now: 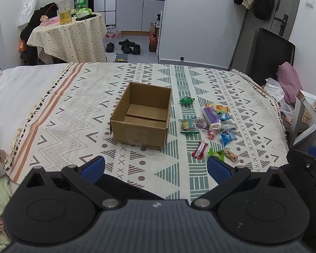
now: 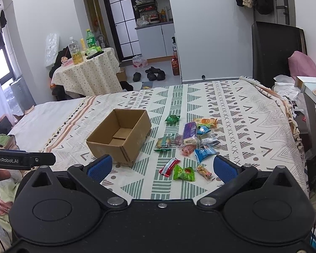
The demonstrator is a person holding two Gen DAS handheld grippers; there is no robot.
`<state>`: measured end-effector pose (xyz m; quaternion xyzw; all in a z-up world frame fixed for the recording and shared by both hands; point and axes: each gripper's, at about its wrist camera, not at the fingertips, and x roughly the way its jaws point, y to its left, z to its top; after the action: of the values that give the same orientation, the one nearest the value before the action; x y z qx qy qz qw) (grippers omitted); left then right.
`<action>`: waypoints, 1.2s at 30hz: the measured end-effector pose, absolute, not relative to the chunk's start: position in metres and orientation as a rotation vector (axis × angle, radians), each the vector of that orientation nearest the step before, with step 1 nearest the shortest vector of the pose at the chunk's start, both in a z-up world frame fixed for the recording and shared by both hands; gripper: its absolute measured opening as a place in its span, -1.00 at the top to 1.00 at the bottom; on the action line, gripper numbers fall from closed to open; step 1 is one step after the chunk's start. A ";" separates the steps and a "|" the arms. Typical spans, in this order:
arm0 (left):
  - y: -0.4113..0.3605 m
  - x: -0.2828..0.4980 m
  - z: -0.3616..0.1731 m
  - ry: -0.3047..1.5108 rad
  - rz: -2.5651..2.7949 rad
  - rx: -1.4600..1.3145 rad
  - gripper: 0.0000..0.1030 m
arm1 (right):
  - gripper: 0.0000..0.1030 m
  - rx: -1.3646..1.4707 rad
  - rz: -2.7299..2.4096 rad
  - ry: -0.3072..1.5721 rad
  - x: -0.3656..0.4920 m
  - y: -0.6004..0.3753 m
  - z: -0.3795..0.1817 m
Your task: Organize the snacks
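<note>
An open, empty cardboard box (image 1: 141, 116) sits on the patterned bedspread; it also shows in the right wrist view (image 2: 119, 136). Several wrapped snacks lie in a loose pile to its right (image 1: 212, 124) (image 2: 191, 139), with a red packet (image 1: 200, 150) (image 2: 169, 167), a green packet (image 2: 184, 174) and a lone green candy (image 1: 186, 100) (image 2: 172, 119) apart from it. My left gripper (image 1: 155, 169) is open and empty, above the bedspread near the box's front. My right gripper (image 2: 162, 167) is open and empty, just above the nearest snacks.
The bed's right edge (image 1: 282, 126) drops off beside a white shelf (image 1: 305, 113) and a black chair (image 2: 276, 52). A round table with bottles (image 1: 69, 31) stands behind the bed. The left gripper's body (image 2: 21, 160) shows at the right wrist view's left edge.
</note>
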<state>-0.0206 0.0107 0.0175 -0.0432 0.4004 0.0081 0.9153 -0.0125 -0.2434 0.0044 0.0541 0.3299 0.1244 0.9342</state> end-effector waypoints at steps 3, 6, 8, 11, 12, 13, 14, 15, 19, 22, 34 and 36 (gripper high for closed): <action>0.011 -0.021 0.017 0.823 0.017 -0.088 -0.99 | -1.00 0.103 0.255 0.673 -0.012 -0.243 0.005; 0.012 -0.021 0.018 0.823 0.016 -0.090 -0.99 | -1.00 0.104 0.256 0.673 -0.012 -0.243 0.005; 0.011 -0.020 0.018 0.821 0.016 -0.086 -0.99 | -1.00 0.104 0.256 0.673 -0.011 -0.244 0.004; 0.009 -0.020 0.019 0.818 0.015 -0.084 -0.99 | -1.00 0.103 0.255 0.675 -0.011 -0.244 0.004; 0.008 -0.020 0.019 0.818 0.014 -0.084 -0.99 | -1.00 0.103 0.254 0.676 -0.011 -0.245 0.004; 0.008 -0.020 0.019 0.817 0.012 -0.085 -0.99 | -1.00 0.104 0.255 0.675 -0.010 -0.246 0.004; 0.007 -0.020 0.019 0.816 0.012 -0.086 -0.99 | -1.00 0.103 0.255 0.675 -0.010 -0.245 0.004; 0.006 -0.020 0.019 0.816 0.012 -0.086 -0.99 | -1.00 0.102 0.255 0.675 -0.010 -0.246 0.005; 0.005 -0.020 0.019 0.816 0.010 -0.086 -0.99 | -1.00 0.101 0.254 0.673 -0.010 -0.246 0.005; 0.004 -0.020 0.019 0.815 0.011 -0.087 -0.99 | -1.00 0.101 0.252 0.674 -0.009 -0.247 0.005; -0.004 -0.019 0.018 0.820 0.000 -0.091 -0.99 | -1.00 0.096 0.258 0.671 -0.006 -0.250 0.006; -0.006 -0.018 0.017 0.823 -0.004 -0.089 -0.99 | -1.00 0.091 0.257 0.673 -0.006 -0.249 0.005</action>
<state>-0.0179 -0.0060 0.0171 -0.0433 0.4000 -0.0018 0.9155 -0.0056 -0.2491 0.0049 0.0444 0.3292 0.1257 0.9348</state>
